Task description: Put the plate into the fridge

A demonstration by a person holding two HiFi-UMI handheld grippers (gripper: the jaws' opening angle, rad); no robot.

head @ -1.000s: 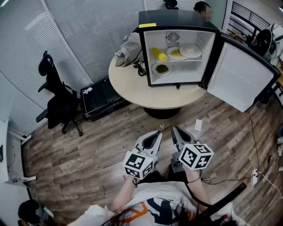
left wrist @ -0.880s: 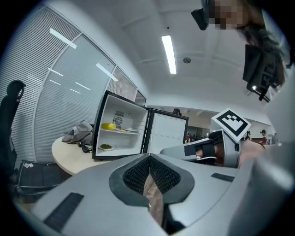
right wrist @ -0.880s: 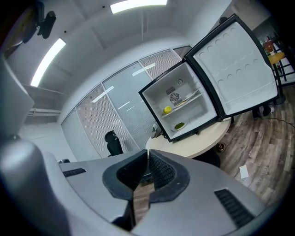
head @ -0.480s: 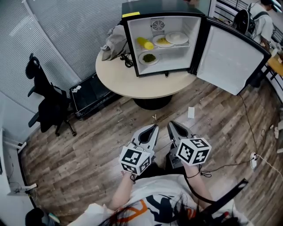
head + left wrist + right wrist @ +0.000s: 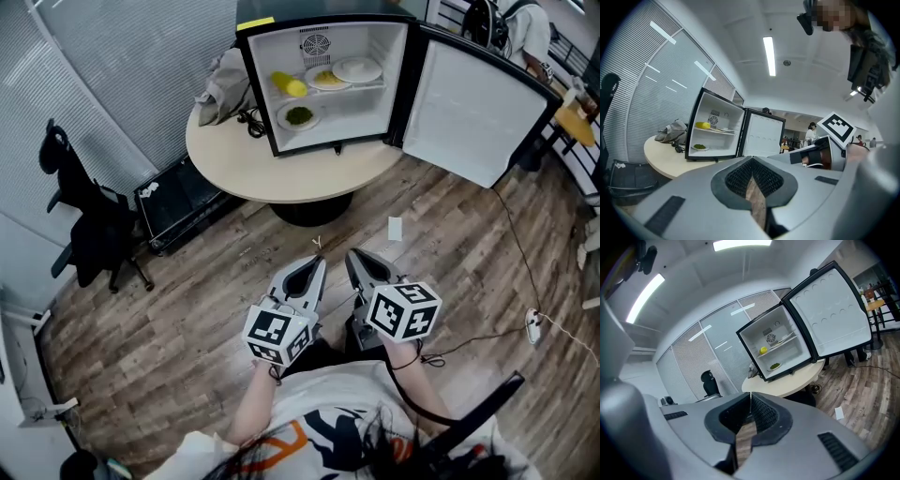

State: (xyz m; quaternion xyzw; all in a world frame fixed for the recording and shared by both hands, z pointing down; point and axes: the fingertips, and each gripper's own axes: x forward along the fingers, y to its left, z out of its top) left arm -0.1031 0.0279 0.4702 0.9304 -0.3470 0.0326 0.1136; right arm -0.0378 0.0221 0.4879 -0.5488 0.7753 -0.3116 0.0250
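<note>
The fingers of the left gripper (image 5: pixel 317 266) are pressed together with nothing between them. The fingers of the right gripper (image 5: pixel 353 256) are shut tight and empty too. Both are held side by side, low over the wood floor (image 5: pixel 187 309), well apart from the round table (image 5: pixel 225 159). A wide strip of bare floor lies before the table's edge. The fridge (image 5: pixel 319 21) is set on the table, its door (image 5: pixel 469 108) swung wide open to the right. The white plate (image 5: pixel 357 69) is seen on the shelf inside.
</note>
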